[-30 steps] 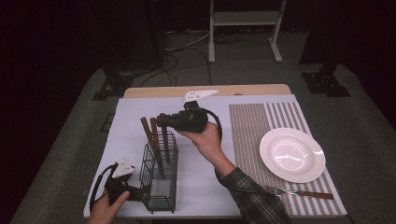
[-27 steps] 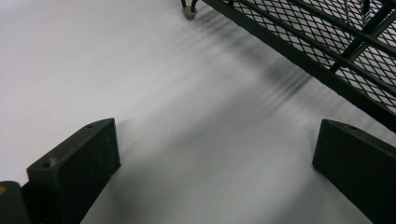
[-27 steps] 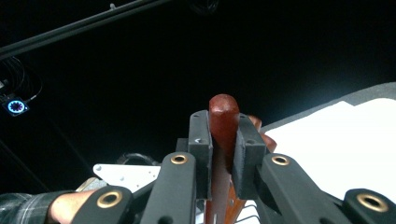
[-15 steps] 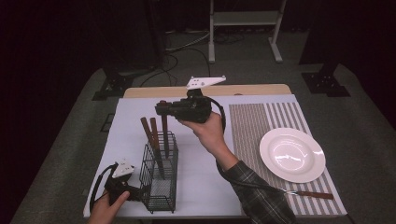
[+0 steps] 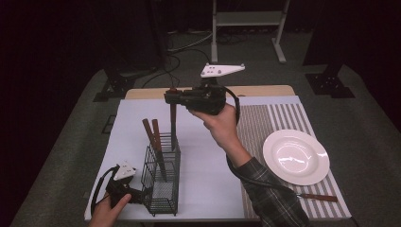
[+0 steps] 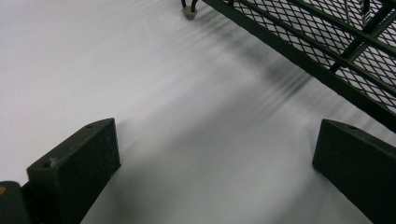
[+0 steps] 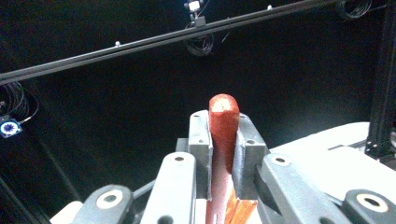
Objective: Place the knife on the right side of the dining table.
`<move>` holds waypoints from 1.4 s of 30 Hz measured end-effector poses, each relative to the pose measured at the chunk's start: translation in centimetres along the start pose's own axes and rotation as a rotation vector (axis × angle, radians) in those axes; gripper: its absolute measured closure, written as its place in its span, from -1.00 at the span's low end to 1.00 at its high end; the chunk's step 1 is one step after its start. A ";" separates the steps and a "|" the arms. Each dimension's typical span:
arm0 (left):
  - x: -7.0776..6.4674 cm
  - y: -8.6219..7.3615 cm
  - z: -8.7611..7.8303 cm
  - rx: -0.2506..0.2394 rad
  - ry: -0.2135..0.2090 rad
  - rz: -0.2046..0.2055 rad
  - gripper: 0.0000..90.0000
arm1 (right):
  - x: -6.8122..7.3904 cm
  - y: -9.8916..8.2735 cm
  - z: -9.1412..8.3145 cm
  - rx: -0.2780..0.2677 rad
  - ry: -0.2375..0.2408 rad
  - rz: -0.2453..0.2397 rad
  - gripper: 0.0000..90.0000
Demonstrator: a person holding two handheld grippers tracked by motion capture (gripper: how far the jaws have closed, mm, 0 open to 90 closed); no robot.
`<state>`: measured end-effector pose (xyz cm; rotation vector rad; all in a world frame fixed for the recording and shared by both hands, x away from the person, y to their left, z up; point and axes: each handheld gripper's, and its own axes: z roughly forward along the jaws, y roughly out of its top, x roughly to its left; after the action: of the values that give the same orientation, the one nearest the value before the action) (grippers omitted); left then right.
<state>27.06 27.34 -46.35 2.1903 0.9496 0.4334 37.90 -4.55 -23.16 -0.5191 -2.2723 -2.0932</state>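
The right gripper is held up above the wire basket, its jaws clamped tight on the red-brown handle of a utensil hanging down into the basket. Two more wooden handles lean in there. The left gripper rests low on the white mat, jaws spread wide and empty, just beside the basket

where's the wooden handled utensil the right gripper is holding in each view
High view: the wooden-handled utensil hangs upright from the right gripper, left of centre, its lower end in the wire basket.
Left gripper view: not in it.
Right gripper view: centre, its rounded reddish tip between the jaws.
Shared landmark: the white table cover, seen in the high and left gripper views.
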 end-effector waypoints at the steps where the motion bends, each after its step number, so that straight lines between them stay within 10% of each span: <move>1: 0.0 0.0 0.0 0.000 0.000 0.000 -1.00 | 0.1 0.2 -0.3 -0.002 -0.005 -0.008 0.78; 20: 0.0 0.0 0.0 0.000 0.000 -0.002 -1.00 | -1.7 0.1 -6.6 0.022 -0.262 -0.073 0.78; 42: 0.0 0.0 0.0 -0.003 0.001 -0.001 -1.00 | -8.6 -4.7 -13.8 0.021 -0.582 0.002 0.78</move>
<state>27.07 27.33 -46.37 2.1868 0.9504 0.4357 41.95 -20.16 -28.16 -1.2710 -2.5453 -2.1192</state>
